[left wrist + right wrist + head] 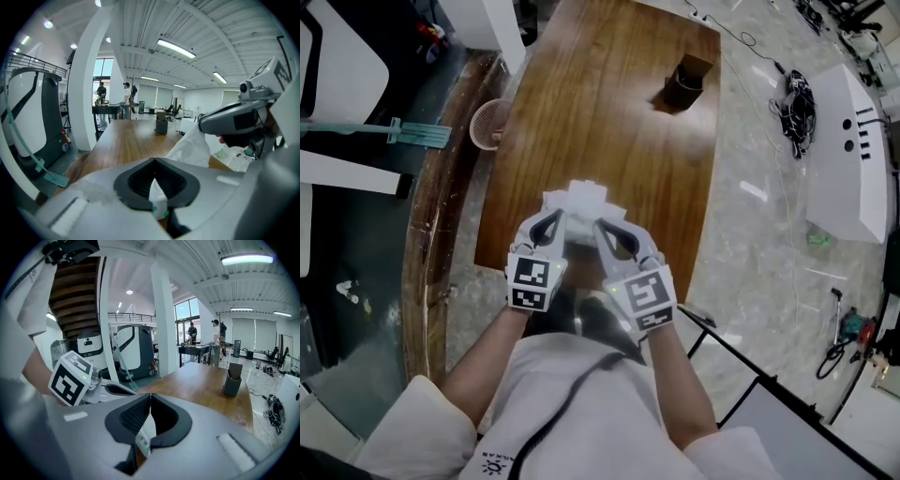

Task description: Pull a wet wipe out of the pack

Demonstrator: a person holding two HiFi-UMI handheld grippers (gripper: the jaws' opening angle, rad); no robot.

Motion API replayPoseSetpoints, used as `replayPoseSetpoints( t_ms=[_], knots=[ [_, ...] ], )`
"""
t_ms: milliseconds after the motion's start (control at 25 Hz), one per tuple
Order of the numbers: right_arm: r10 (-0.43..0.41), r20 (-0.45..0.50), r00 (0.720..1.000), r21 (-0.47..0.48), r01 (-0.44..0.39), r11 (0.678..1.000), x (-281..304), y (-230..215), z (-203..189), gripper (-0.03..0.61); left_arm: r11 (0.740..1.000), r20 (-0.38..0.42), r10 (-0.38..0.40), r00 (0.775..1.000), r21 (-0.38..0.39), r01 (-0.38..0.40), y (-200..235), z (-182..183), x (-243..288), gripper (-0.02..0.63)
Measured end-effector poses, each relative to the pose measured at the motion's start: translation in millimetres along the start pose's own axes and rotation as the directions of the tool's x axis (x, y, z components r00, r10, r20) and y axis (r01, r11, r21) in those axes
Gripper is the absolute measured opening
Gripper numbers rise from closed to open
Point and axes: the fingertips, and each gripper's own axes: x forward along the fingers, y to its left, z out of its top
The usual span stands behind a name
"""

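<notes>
Over the near end of the wooden table (609, 112) I hold a white wet wipe pack (579, 200) between both grippers. My left gripper (557, 221) is shut on a white edge of the pack with green print (157, 200). My right gripper (602, 227) is shut on a thin white sheet (146, 431), which looks like a wet wipe. In the left gripper view a crumpled white wipe (192, 146) rises to the right gripper (234, 123). The left gripper's marker cube (71, 377) sits close beside the right jaws. Both grippers nearly touch; the pack's opening is hidden.
A dark pen holder (686, 81) stands at the table's far end. A pink basket (490, 122) and a teal mop (412, 133) lie on the floor at left. A white machine (851, 155) and cables (797, 103) are at right. People stand far off (126, 96).
</notes>
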Motion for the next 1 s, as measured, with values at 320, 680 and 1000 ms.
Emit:
replayPoseSetpoints(
  t_ms=[320,680,1000],
  knots=[
    [-0.027,0.085,0.996,0.013,0.026,1.0,-39.4,0.2,19.6,0.015,1.0,0.061,0.005,0.998,0.025,-0.007,-20.1,30.7,-24.5,0.005],
    [-0.054,0.173,0.984,0.033,0.049,0.998,-83.9,-3.8,34.5,0.015,0.999,0.172,-0.01,0.985,0.049,0.001,-53.2,78.5,-57.1,0.005],
    [-0.066,0.223,0.973,0.016,0.064,0.998,-116.7,-4.0,45.1,0.015,0.998,0.235,-0.013,0.972,0.059,-0.001,-74.8,99.3,-82.0,0.005]
  ],
)
